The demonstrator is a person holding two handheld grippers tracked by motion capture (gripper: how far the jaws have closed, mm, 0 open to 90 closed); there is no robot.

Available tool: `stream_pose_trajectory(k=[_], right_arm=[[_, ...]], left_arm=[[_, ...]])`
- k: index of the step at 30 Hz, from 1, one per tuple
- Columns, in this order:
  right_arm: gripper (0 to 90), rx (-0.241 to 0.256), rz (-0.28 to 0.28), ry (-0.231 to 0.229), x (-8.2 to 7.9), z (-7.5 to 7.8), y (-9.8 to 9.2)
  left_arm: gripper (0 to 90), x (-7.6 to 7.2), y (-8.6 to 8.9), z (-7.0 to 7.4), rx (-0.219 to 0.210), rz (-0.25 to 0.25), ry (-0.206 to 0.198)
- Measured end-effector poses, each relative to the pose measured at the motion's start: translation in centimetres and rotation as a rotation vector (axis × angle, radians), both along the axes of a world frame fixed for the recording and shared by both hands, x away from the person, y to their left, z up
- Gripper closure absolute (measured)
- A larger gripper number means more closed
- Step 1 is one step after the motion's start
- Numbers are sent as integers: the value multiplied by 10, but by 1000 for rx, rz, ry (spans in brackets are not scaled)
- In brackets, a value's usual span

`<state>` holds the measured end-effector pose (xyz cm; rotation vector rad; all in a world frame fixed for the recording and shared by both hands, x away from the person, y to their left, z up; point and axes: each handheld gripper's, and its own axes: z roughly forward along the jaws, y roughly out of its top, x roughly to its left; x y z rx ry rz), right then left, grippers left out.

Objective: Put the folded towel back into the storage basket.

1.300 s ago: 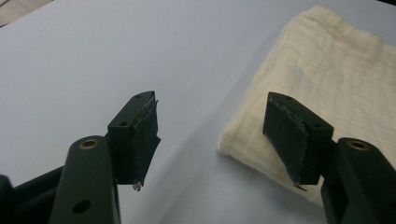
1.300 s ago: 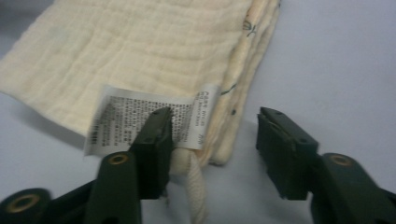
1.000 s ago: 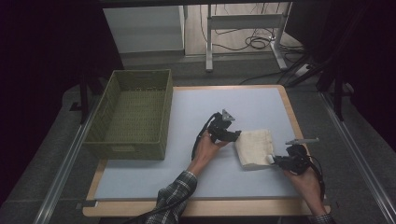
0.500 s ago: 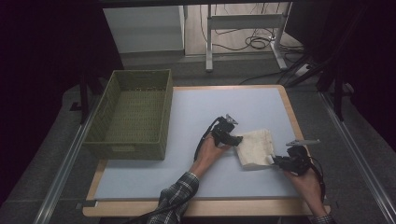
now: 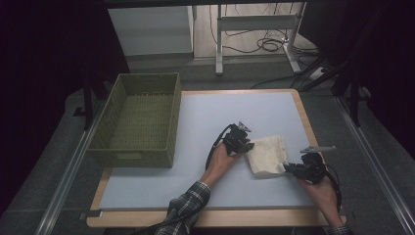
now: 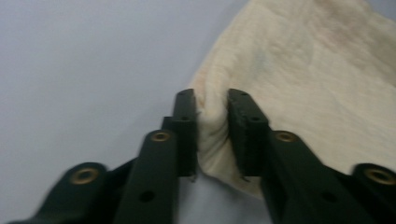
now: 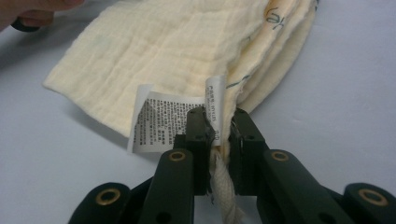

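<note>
A folded cream cloth (image 5: 266, 154) lies on the pale blue table top (image 5: 205, 122), right of centre. My left gripper (image 5: 248, 146) is at the cloth's left edge; in the left gripper view the jaws pinch a fold of the cloth (image 6: 299, 79), shut on it (image 6: 212, 109). My right gripper (image 5: 286, 168) is at the cloth's near right corner. In the right gripper view its jaws are shut on the cloth's edge (image 7: 222, 122) beside a white care label (image 7: 152, 121), and the cloth (image 7: 177, 51) spreads away above.
An olive woven basket (image 5: 139, 117) stands at the table's left side. A wooden rim (image 5: 303, 117) borders the table. Desk legs and cables (image 5: 266, 44) lie on the floor beyond the far edge.
Both grippers and the cloth have shifted slightly toward the near edge of the table; the left gripper has come down to the cloth's left edge.
</note>
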<state>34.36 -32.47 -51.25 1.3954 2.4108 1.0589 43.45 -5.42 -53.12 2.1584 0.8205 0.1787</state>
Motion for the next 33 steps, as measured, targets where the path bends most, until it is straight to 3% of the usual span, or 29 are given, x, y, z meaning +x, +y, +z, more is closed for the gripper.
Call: stream_pose_trajectory(k=[6, 19, 33], right_arm=[[798, 12, 4, 3, 0, 2, -2], [799, 60, 34, -14, -3, 13, 0], [800, 102, 98, -36, 2, 32, 23]], left_arm=[[803, -2, 0, 1, -1, 3, -25], [811, -5, 12, 14, 19, 17, -73], [803, -12, 40, 37, 100, 37, -101]])
